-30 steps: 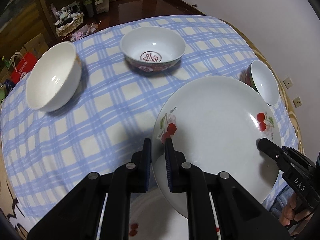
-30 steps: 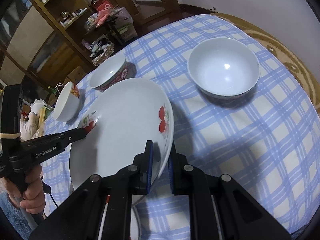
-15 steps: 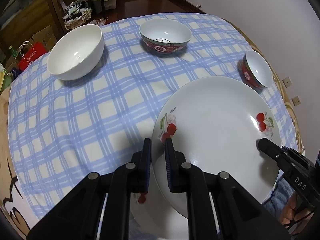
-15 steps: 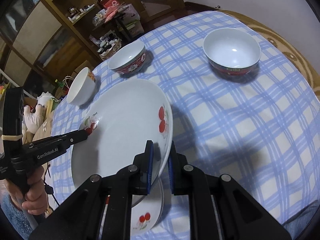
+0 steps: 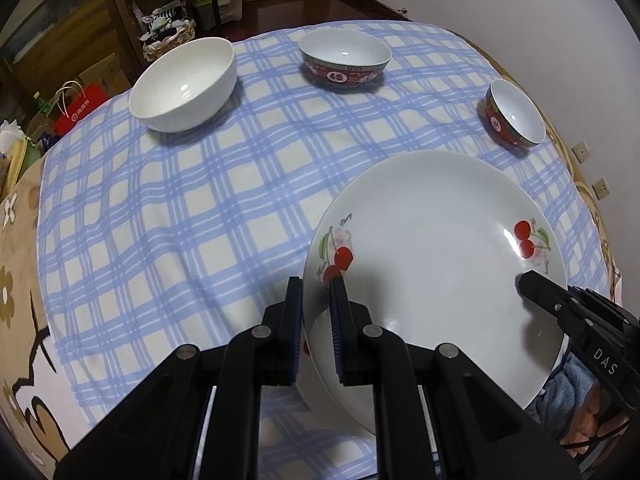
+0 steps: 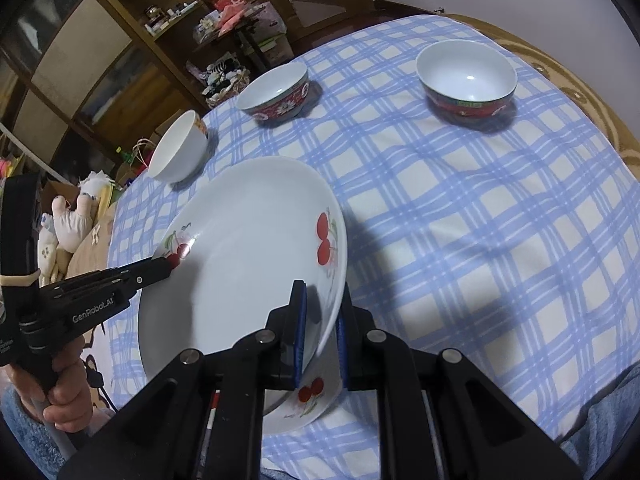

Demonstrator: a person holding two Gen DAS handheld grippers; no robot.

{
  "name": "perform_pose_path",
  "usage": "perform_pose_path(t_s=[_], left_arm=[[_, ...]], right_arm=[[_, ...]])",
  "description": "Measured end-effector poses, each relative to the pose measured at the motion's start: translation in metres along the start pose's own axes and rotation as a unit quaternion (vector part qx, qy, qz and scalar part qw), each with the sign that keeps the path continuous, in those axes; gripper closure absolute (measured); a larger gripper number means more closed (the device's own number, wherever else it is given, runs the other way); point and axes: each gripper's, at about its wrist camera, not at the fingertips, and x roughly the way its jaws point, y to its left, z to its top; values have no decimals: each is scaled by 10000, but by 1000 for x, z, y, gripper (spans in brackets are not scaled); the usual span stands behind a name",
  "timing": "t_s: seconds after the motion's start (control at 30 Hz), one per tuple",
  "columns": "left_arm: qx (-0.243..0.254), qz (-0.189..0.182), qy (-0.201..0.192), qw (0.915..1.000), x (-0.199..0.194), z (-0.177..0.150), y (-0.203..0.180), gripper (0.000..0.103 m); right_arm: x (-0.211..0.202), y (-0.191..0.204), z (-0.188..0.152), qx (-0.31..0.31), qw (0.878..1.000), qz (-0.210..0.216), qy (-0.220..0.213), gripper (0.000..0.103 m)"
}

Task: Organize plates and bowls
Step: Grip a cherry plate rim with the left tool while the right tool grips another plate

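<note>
Between the blue pads of both hand-held grippers, a large white cherry-printed plate [image 5: 436, 248] hangs tilted above the table [image 5: 168, 216]: the left hand-held gripper [image 5: 316, 308] is clamped narrowly on its left rim, the right hand-held gripper [image 6: 322, 320] on the opposite rim, each with one pad above and one below the edge. Just beneath the held plate, close to the grippers, a second cherry-printed plate [image 6: 308, 400] lies flat on the blue checked tablecloth [image 6: 460, 232]. A hand [image 6: 66, 392] grips the left tool's handle at the lower left of the right wrist view. Farther out from the left gripper, a plain white bowl [image 5: 184, 84] stands to the left, a red-patterned bowl [image 5: 346, 62] stands straight ahead, and a smaller red-patterned bowl [image 5: 514, 118] sits to the right near the table's edge, all well apart. Beyond the table, wooden shelving [image 6: 100, 48] lines the room.
</note>
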Motion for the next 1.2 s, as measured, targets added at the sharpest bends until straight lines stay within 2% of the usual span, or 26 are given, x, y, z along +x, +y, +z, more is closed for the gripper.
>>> perform_pose_path(t_s=[0.37,0.63,0.7,0.83,0.97,1.2], left_arm=[[-34,26,111,9999,24,-9,8,90],[-376,-189,142,9990,39,-15,21,90],[-321,-150,73,9993,41,-17,21,90],[-311,-168,-3,9994,37,-13,23,91],[-252,-81,-90,9996,34,-13,24,91],[-165,-82,-16,9998,39,-16,22,90]], right_arm=[[16,6,-7,-181,9995,-102,239,88],[32,8,-10,-338,9982,-268,406,88],[35,8,-9,-374,9977,-374,420,89],[37,3,-8,-173,9985,-284,437,89],[37,9,-10,-281,9979,-440,390,89],[37,5,-5,-54,9984,-325,459,89]])
